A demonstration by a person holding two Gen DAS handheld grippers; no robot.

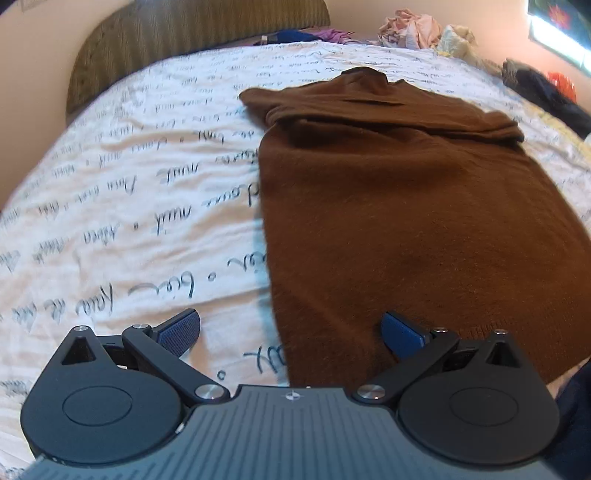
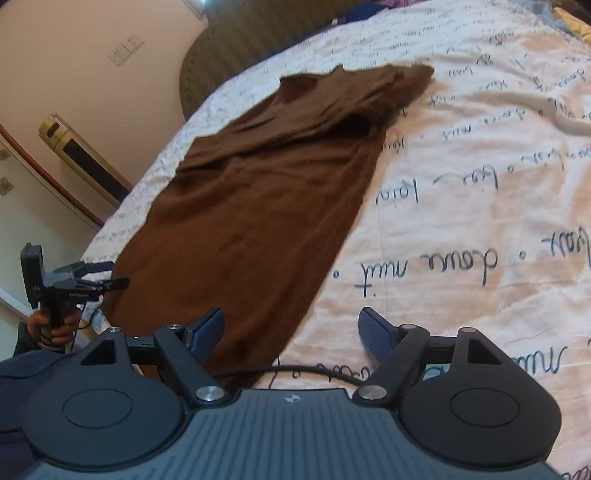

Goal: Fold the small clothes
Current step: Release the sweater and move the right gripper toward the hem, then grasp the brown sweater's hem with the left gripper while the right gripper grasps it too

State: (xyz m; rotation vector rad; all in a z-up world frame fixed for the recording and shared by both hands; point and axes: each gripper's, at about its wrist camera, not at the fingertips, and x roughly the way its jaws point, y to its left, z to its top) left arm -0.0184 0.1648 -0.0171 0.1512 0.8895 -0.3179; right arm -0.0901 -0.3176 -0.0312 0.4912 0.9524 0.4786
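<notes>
Brown sweater (image 1: 424, 206), sleeves folded in, flat on bedsheet (image 1: 129, 184)

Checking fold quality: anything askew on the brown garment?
The brown garment lies flat, folded narrow, but its far end is bunched into uneven ridges with a dark gap. Both grippers hang open, holding nothing.

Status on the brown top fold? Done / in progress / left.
Done: brown top lies flat on the bedsheet as a long strip, sleeves folded across near the collar. In hand: nothing gripped; left gripper and right gripper are open at the hem's two near corners. Left: fold hem toward collar. More clothes in the pile at the bed's far end.
</notes>
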